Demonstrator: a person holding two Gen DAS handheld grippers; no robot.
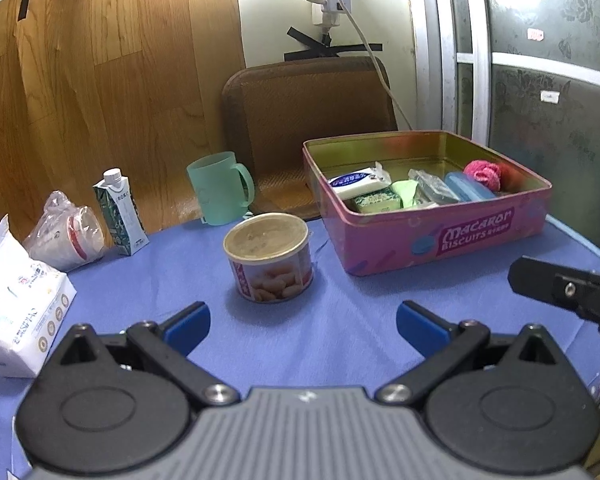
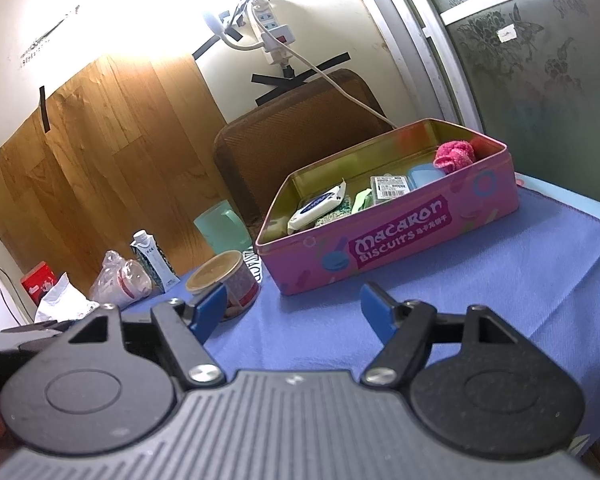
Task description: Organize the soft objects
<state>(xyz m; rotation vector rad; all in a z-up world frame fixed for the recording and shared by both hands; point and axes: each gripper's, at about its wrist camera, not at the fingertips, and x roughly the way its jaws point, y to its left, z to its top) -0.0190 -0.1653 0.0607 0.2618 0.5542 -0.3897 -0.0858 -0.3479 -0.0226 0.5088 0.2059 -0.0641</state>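
Left gripper [image 1: 302, 326]: blue-tipped jaws spread, holding nothing, above blue tablecloth [image 1: 340, 352]. Right gripper [image 2: 294, 308]: jaws spread, holding nothing. Pink rectangular biscuit tin [image 1: 440, 236], lid off, on the cloth: contains fluffy pink ball [image 1: 482, 174] in far right corner, white wrapped packet [image 1: 358, 182], green sponge [image 1: 376, 202], blue case [image 1: 468, 188]. Round lidded peanut can [image 1: 268, 256] just left of tin. White tissue pack [image 1: 24, 320] at the cloth's left edge.

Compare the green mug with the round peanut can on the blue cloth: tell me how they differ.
The green mug is translucent mint plastic with a side handle; the peanut can is opaque, has a printed picture label and no handle. The mug is open at the top; the can is closed by a tan lid. The mug stands taller and farther back, at the cloth's far edge; the can is squatter, nearer the grippers. Both stand upright, left of the pink biscuit tin.
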